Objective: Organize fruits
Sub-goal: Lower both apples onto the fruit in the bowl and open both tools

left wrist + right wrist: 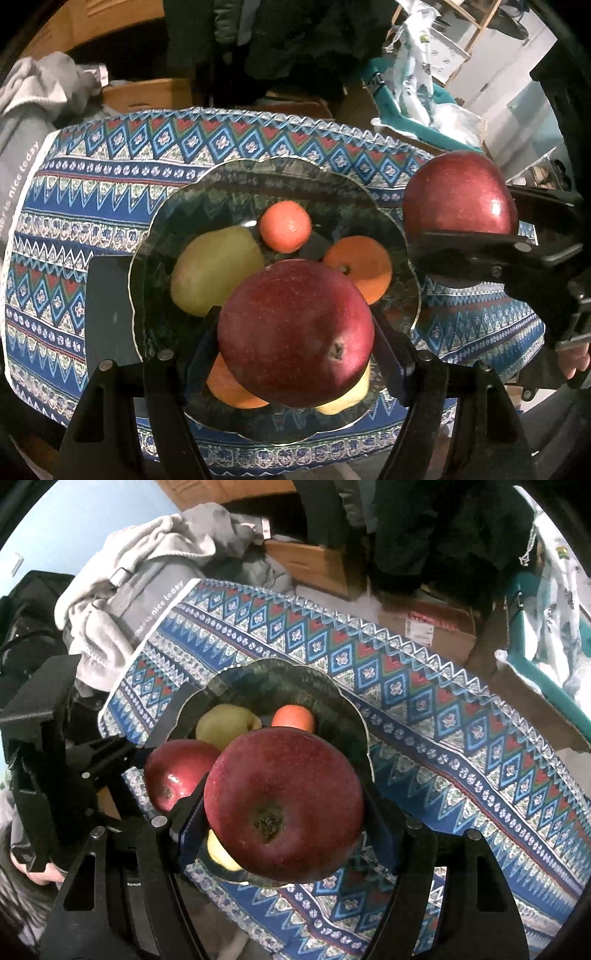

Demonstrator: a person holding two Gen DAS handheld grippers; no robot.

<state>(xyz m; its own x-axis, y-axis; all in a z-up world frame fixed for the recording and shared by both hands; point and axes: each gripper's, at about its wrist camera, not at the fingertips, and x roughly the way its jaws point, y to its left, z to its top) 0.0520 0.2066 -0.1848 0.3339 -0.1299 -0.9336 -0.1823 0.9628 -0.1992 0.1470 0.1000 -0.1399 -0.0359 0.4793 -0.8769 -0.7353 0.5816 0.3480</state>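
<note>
You've got a red apple clamped in each gripper: the left gripper (295, 332) squeezes its left-hand apple (295, 334) right over the dark glass bowl (155, 229), fingers pressed to both flanks. Your right gripper (284, 812) pinches the right-hand apple (284, 806) just off the bowl's rim. Careful, smooth round skin can squirt out between those fingers (glossy, too). Below your left fingertips sit a pear (216, 269) and oranges (284, 226); drop from here and they'll scatter.
</note>
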